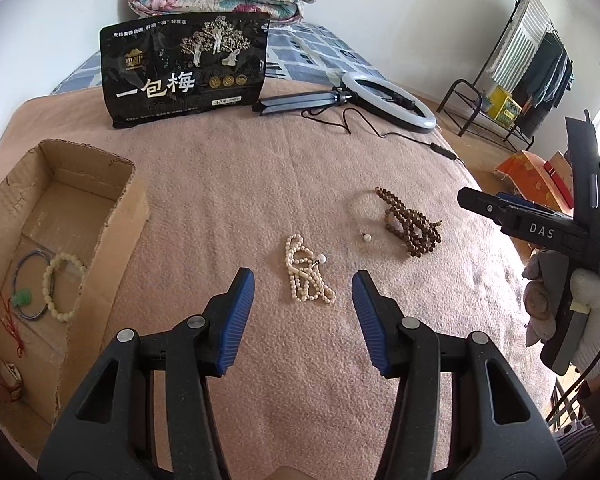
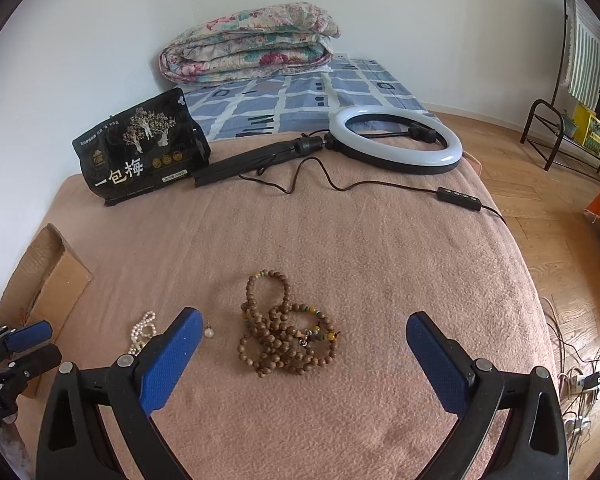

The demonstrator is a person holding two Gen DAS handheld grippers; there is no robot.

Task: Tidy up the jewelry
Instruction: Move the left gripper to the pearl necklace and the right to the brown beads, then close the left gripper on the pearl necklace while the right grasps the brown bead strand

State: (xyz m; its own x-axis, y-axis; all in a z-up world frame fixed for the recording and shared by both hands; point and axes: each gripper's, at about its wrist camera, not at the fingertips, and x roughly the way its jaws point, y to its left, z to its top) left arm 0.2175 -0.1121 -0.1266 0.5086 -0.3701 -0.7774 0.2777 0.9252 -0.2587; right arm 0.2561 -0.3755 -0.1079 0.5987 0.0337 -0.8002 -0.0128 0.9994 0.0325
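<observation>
Pearls (image 1: 308, 270) lie in a heap on the blanket (image 1: 220, 184) just ahead of the left claw (image 1: 303, 292), whose jaws stand spread and empty. Brown beads (image 2: 288, 326) (a tangled pile) lie ahead of the right claw (image 2: 304, 330), spread too, touching nothing.

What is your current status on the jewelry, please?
Left gripper open over the cream bead necklace. Right gripper open over the brown wooden beads. Nothing between jaws and beads. Cardboard box already holds bracelets.
</observation>
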